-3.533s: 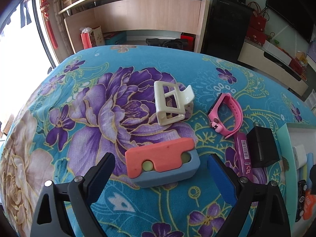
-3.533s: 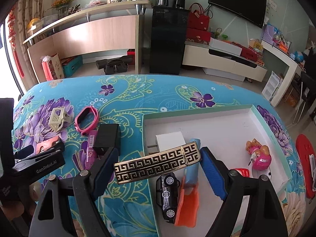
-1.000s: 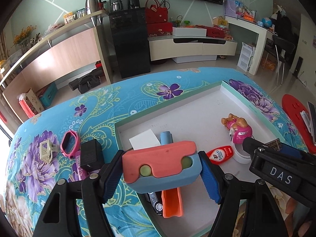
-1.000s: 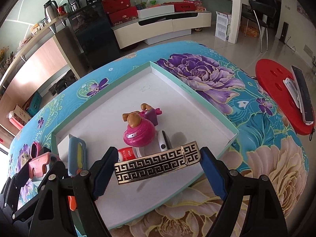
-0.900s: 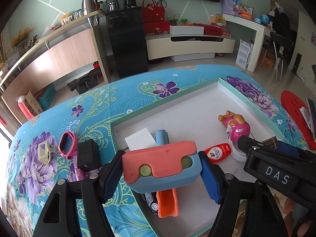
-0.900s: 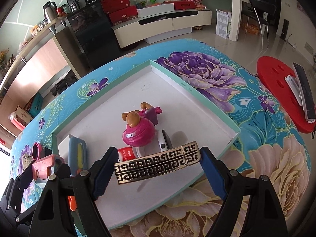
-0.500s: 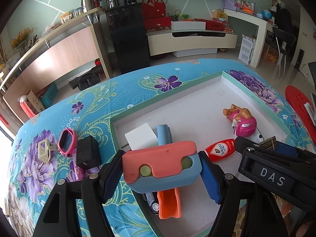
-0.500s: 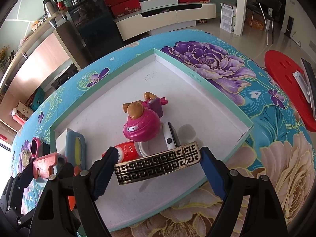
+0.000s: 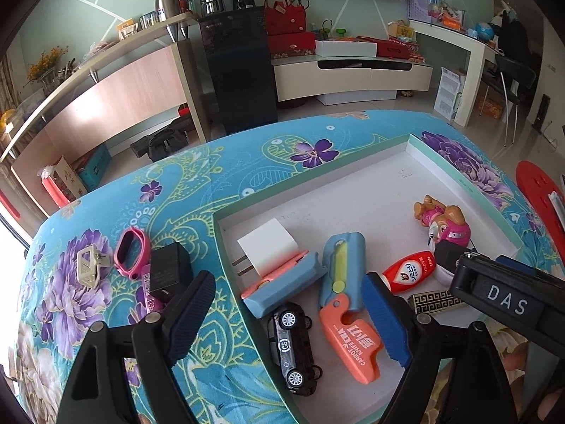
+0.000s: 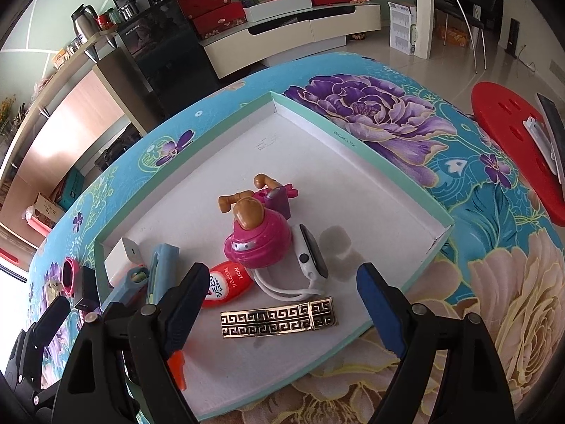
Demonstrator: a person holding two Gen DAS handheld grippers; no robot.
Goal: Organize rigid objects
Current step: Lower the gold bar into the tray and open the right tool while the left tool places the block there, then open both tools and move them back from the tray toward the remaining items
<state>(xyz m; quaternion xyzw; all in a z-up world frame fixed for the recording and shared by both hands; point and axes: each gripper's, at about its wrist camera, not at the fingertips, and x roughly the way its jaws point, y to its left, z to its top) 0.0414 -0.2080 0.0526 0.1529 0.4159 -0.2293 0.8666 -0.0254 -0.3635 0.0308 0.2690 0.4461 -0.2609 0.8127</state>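
Observation:
A shallow white box with a green rim point(image 9: 459, 176) point(image 10: 353, 141) lies on the flowered cloth. My left gripper point(image 9: 293, 311) is open above its near left corner; the blue-and-pink block point(image 9: 282, 286) lies in the box, leaning on a white plug point(image 9: 268, 247). My right gripper point(image 10: 279, 304) is open; the gold patterned bar point(image 10: 279, 318) point(image 9: 438, 302) lies flat on the box floor between its fingers. A pink dog toy point(image 10: 257, 236), white watch point(image 10: 310, 258), red bottle point(image 10: 226, 282), black toy car point(image 9: 293, 342) and carrot knife point(image 9: 349, 304) are also in the box.
Outside the box on the left lie a pink watch band point(image 9: 130, 251), a black adapter point(image 9: 169, 272), a magenta stick point(image 9: 150, 296) and a cream hair clip point(image 9: 88, 265). A red stool point(image 10: 515, 141) stands to the right of the table.
Both grippers have opened. The blue-and-pink block dropped from the left gripper into the box; the gold bar dropped from the right gripper onto the box floor.

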